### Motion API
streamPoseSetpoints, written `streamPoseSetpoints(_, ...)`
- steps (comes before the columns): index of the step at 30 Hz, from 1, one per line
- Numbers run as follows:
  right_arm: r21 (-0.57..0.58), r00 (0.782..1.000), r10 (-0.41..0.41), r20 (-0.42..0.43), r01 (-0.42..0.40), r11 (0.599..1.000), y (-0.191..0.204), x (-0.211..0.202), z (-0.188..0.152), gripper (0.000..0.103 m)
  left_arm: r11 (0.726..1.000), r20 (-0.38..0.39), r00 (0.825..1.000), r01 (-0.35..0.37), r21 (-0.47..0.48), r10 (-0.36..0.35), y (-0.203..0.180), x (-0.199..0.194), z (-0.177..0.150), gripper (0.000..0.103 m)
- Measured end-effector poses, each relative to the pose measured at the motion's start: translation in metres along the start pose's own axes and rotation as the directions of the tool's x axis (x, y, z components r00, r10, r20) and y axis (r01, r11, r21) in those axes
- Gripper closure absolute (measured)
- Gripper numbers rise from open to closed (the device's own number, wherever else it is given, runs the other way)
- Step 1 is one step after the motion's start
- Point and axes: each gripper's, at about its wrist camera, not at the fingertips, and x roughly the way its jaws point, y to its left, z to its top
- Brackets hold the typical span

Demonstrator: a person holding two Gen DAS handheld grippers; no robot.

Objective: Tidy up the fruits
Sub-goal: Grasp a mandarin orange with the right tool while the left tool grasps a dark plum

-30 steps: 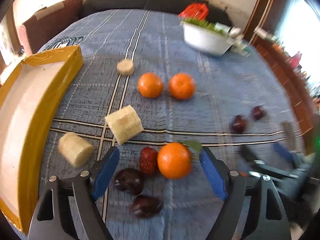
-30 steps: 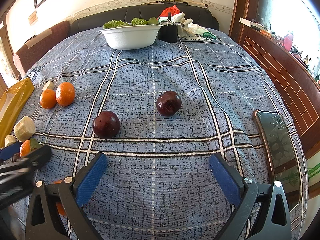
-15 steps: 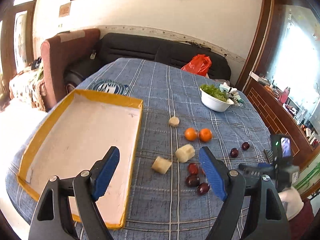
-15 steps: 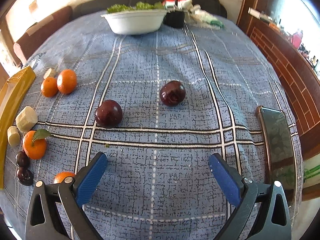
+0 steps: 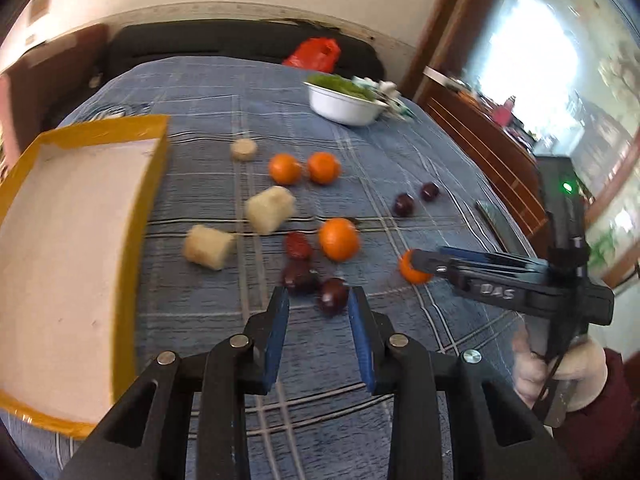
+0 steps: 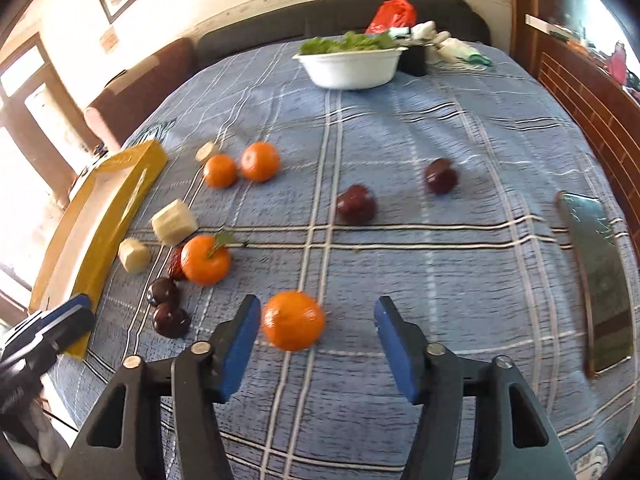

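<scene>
Your right tool (image 6: 316, 320) was wide open around the nearest orange (image 6: 293, 320), which sat on the tabletop (image 6: 440, 280) touching or almost touching the left pad, with a clear gap to the right pad. Off-centre like that, closing could have nudged it into a roll toward the table edge. Your left tool (image 5: 318, 312) stood narrower but unclosed, holding nothing, with a dark plum (image 5: 332, 290) just ahead between the tips and a second plum (image 5: 298, 276) right beside it. Closing there risked clipping both, or knocking one into the red date (image 5: 298, 245) behind. The yellow tray (image 5: 120, 280) lay empty at the left; no fruit was sorted yet. The two tools worked near each other, so a collision was possible. Both views were motion-blurred, so pad contact was uncertain.
</scene>
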Motion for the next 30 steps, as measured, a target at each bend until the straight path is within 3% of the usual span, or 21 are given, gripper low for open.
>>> streamPoseSetpoints(2,-0.008,1.0,0.016,-0.01,-0.016,1.0,0.0,0.012,0.001,0.053,1.0,-0.011,1.0,0.017,0.023,-0.017,-0.006,0.006,0.001,0.073)
streamPoseSetpoints(4,-0.001,0.999,0.049,-0.019,-0.049,0.999,0.002,0.017,-0.001,0.064,0.999,-0.02,1.0,0.021,0.049,-0.02,-0.011,0.015,0.003,0.073)
streamPoseSetpoints(12,0.033,0.997,0.083,0.002,-0.083,0.996,-0.014,0.012,-0.006,0.064,0.988,-0.071,0.997,0.009,0.156,0.002,-0.027,0.043,0.006,0.073)
streamPoseSetpoints(17,0.049,0.994,0.108,0.01,-0.108,0.993,-0.025,0.009,-0.009,0.064,0.99,-0.073,0.997,-0.02,0.141,0.031,-0.022,0.051,0.009,0.073)
streamPoseSetpoints(20,0.052,0.993,0.12,0.016,-0.12,0.991,-0.026,0.008,-0.011,0.064,0.991,-0.059,0.998,0.0,0.134,0.008,-0.021,0.052,0.01,0.073)
streamPoseSetpoints(24,0.058,0.993,0.119,0.019,-0.12,0.991,-0.027,0.006,-0.014,0.064,0.971,-0.048,0.995,-0.072,0.227,0.085,-0.039,0.054,0.003,0.067)
streamPoseSetpoints(30,0.061,0.993,0.117,0.014,-0.118,0.991,-0.025,0.0,-0.02,0.064,0.983,-0.044,0.996,-0.068,0.172,0.077,-0.025,0.044,-0.001,0.064)
